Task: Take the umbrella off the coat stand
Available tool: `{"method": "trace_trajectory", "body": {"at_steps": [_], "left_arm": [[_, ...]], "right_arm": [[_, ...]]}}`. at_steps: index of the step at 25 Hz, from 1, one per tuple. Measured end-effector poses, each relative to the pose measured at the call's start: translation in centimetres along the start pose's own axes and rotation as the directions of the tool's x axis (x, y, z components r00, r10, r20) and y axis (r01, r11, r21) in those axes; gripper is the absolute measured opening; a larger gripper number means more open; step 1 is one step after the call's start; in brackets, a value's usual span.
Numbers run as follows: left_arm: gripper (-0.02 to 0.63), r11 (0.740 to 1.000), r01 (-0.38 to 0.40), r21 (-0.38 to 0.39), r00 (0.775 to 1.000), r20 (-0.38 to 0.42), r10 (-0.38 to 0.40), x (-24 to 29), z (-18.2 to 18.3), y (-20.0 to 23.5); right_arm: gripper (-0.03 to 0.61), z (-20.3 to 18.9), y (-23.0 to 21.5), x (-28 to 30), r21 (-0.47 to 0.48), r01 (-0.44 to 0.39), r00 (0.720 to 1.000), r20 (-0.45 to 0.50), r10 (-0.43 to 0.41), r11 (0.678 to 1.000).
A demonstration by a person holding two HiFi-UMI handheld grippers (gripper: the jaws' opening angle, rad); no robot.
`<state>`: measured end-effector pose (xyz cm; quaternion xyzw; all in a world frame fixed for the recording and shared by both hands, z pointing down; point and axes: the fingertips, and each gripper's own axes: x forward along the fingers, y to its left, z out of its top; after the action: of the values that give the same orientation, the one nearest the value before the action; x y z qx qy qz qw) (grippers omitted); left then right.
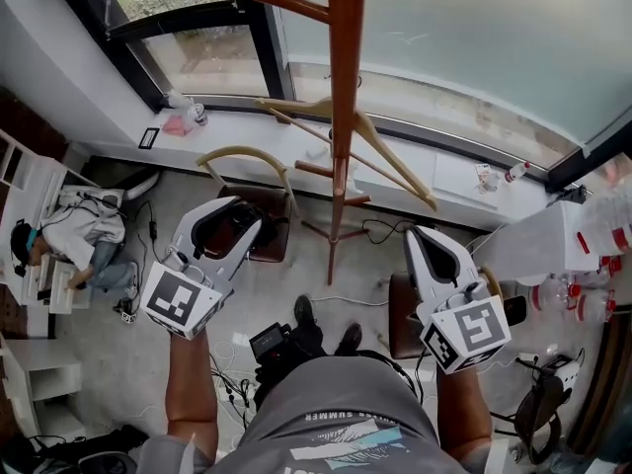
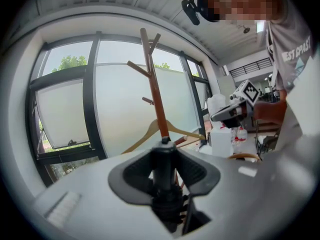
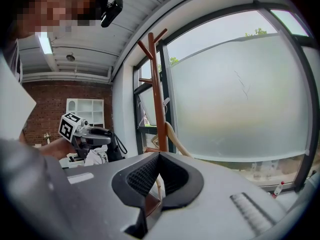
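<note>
Pale grey floor [image 1: 128, 363] fills the lower frame. The red-brown wooden coat stand [image 1: 346, 67] stands on it at centre, with thin black cables [image 1: 380, 230] beside its feet.

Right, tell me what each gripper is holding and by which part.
The left gripper clamps the black umbrella by its slim shaft, just above a ribbed collar. The right gripper holds nothing.

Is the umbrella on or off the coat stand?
Off: the left gripper holds the umbrella, clear of the coat stand, which bears only a hanger.
</note>
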<state>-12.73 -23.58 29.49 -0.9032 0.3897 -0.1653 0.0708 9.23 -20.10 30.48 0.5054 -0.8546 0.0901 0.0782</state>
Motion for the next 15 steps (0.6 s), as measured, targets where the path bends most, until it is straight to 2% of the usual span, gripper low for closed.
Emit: {"method": "trace_trajectory", "body": {"at_steps": [15], "left_arm": [[0.146, 0.999, 0.016, 0.034, 1.000, -0.003, -0.016, -3.3, 3.8, -3.7]], "right_arm": [[0.002, 2.2, -0.4, -1.1, -0.034, -0.004, 0.999, 0.037, 0.005, 0.999]]}}
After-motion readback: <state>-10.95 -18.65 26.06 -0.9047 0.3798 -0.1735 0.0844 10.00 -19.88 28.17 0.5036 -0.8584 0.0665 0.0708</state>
